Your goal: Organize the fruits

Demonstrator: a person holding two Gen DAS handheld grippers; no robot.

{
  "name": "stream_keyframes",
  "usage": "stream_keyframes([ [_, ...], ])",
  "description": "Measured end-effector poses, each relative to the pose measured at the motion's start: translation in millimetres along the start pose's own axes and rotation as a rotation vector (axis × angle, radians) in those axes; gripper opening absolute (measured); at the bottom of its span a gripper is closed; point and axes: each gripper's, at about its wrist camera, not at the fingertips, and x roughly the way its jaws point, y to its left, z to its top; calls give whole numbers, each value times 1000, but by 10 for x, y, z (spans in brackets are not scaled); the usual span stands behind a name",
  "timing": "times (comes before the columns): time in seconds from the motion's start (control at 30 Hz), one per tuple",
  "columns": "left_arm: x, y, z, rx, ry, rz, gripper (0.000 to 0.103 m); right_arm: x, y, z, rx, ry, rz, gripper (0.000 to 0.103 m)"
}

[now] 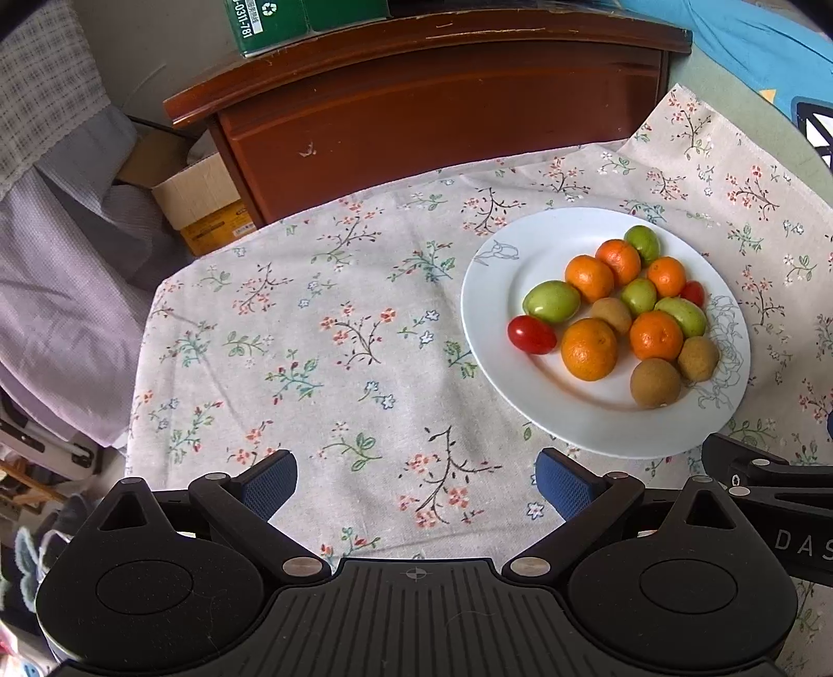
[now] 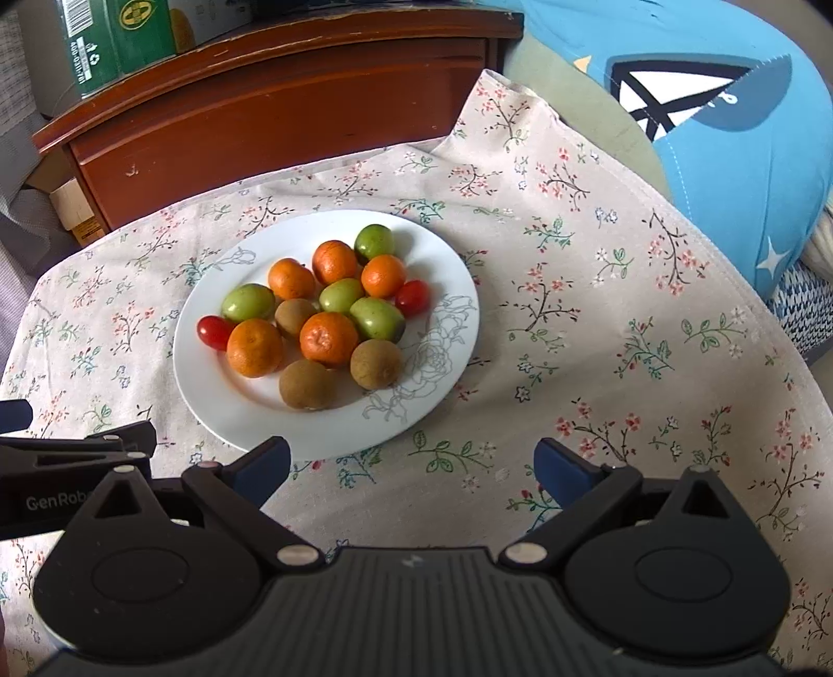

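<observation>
A white plate [image 1: 500,281] [image 2: 447,291] on the floral cloth holds mixed fruit: several oranges [image 1: 589,349] [image 2: 329,337], several green fruits [image 1: 551,301] [image 2: 248,302], brown kiwis [image 1: 655,383] [image 2: 306,384] and two red cherry tomatoes [image 1: 531,335] [image 2: 214,332]. My left gripper [image 1: 416,481] is open and empty, hovering over bare cloth to the left of and nearer than the plate. My right gripper [image 2: 411,466] is open and empty too, just in front of the plate's near rim. Each gripper shows at the edge of the other's view.
The floral tablecloth [image 1: 323,354] [image 2: 598,323] covers the table. A brown wooden cabinet [image 1: 442,120] [image 2: 281,114] stands behind, with a green box [image 1: 270,21] [image 2: 114,36] on top. A cardboard box [image 1: 203,203] and lilac fabric [image 1: 57,291] lie left; a blue cushion [image 2: 729,114] sits right.
</observation>
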Motion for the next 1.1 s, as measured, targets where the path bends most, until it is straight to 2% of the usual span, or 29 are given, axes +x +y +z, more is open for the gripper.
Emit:
stream_keyframes([
  [0.27,-67,100,-166,-8,9,9,99,-46,101,-143,-37,-18,23,100],
  [0.47,-142,215,-321,-28,10,-11,99,-74,126,-282,-39,-12,91,100],
  [0.63,-232,336,-403,-56,0,-17,99,-80,180,-437,-53,-30,103,100],
  [0.77,-308,469,-447,-88,-14,-28,99,-81,234,-610,-47,-34,149,100],
  [0.97,-390,614,-555,-131,-19,-34,99,-84,402,-818,-101,-66,162,100],
  [1.1,-418,689,-635,-156,-17,-37,99,-67,550,-898,-198,-94,148,101],
])
